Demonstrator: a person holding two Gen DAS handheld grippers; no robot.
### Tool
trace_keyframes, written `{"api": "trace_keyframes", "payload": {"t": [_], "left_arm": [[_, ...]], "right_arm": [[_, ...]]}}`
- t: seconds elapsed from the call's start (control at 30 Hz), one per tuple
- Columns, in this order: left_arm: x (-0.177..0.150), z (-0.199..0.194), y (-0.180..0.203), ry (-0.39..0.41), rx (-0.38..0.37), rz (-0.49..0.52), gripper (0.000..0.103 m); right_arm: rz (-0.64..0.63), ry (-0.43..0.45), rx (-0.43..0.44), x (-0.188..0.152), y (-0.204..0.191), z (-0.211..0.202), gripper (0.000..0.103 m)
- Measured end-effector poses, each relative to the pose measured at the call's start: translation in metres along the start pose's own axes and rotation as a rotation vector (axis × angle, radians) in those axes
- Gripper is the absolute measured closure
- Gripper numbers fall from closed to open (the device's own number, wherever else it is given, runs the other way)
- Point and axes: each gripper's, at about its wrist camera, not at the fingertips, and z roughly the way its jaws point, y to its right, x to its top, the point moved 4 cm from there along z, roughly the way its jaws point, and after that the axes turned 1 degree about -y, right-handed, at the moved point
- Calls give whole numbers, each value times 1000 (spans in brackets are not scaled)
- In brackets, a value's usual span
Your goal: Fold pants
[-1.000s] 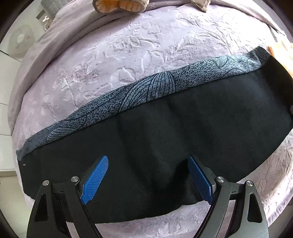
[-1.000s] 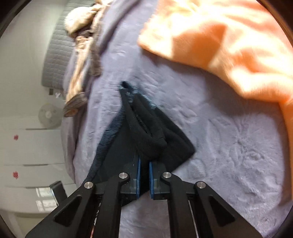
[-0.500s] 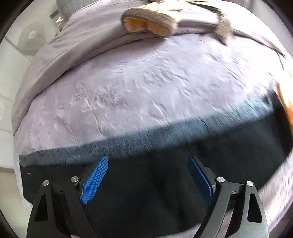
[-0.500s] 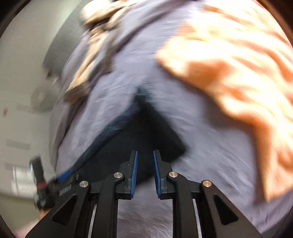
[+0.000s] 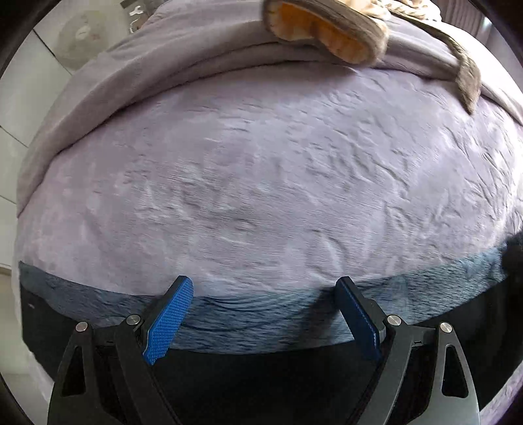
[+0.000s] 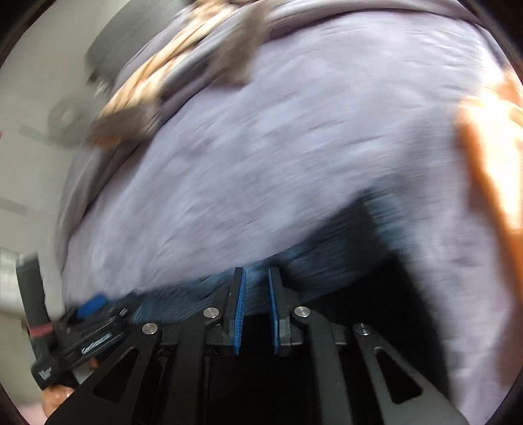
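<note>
The pants (image 5: 261,327) lie flat on the lilac bedspread (image 5: 261,183) as a long dark band with a blue-grey patterned strip along the far edge. My left gripper (image 5: 264,294) is open wide and empty, its fingertips above that strip. In the blurred right wrist view the pants (image 6: 327,261) fill the bottom. My right gripper (image 6: 256,281) stands slightly open with nothing between its pads, over the blue-grey edge. The left gripper (image 6: 88,314) shows at the lower left of that view.
A folded lilac blanket (image 5: 202,62) and a beige-and-orange garment (image 5: 327,29) lie at the far end of the bed. An orange blanket (image 6: 490,147) lies to the right. A white wall and a fan (image 5: 81,36) are at the left.
My right gripper has let go of the bunched black cloth and opened a little. Both grippers have swung so the pants sit lower in view. The pants now lie flat.
</note>
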Motion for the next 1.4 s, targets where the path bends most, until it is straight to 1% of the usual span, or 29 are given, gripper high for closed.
{"api": "trace_keyframes", "payload": {"t": [0.07,0.1,0.13,0.2,0.33,0.4,0.5,0.53,0.57,0.6,0.63,0.7,0.77,0.8,0.87,1.0,1.07,1.1,1.13,1.2,1.33,1.4], "left_arm": [[1,-5,-12,-1,7,6,13],[-2,-11,-15,4,8,17,13],[-5,-15,-18,8,10,26,13],[-18,-27,-23,11,8,47,13],[-54,-43,-20,-5,-9,89,13],[-66,-42,-9,-27,-17,104,13],[-90,-24,-2,-93,-10,121,13],[-97,-20,-2,-78,-3,124,12],[-99,-20,-2,-55,0,123,8],[-101,-20,-3,-32,18,130,5],[-102,-20,-3,-29,29,136,4],[-99,-17,-6,-45,27,127,4],[-97,-12,-8,-64,25,114,4],[-95,-8,-12,-68,26,111,4],[-91,-3,-16,-69,32,107,4],[-90,-1,-13,-66,52,116,4],[-89,-1,-11,-68,57,120,4],[-92,-5,-7,-69,57,119,4],[-99,-7,-1,-69,57,115,4],[-98,-13,6,-73,54,109,4],[-95,-13,2,-73,57,109,4],[-94,-10,0,-71,57,111,4]], "right_arm": [[73,20,12,5,18,-15,90],[101,24,23,5,24,-24,86],[117,26,34,4,28,-32,86],[136,24,32,-3,29,-51,84],[158,14,95,-29,29,-77,84],[154,-4,112,-46,26,-82,83],[134,-51,82,-75,21,-74,75],[145,-65,77,-78,20,-67,74],[179,-81,72,-88,26,-63,74],[205,-80,77,-96,32,-65,74],[234,-74,87,-104,38,-69,74],[267,-64,94,-114,44,-75,74],[286,-68,83,-123,51,-81,74],[293,-71,74,-127,55,-82,74],[321,-66,86,-131,64,-86,74],[362,-22,111,-128,75,-97,73],[381,2,125,-122,79,-99,65],[396,14,126,-118,83,-99,60],[412,22,130,-115,86,-98,58],[445,17,154,-110,91,-91,58],[493,-7,204,-110,96,-76,58],[510,-1,222,-112,98,-74,58]]}}
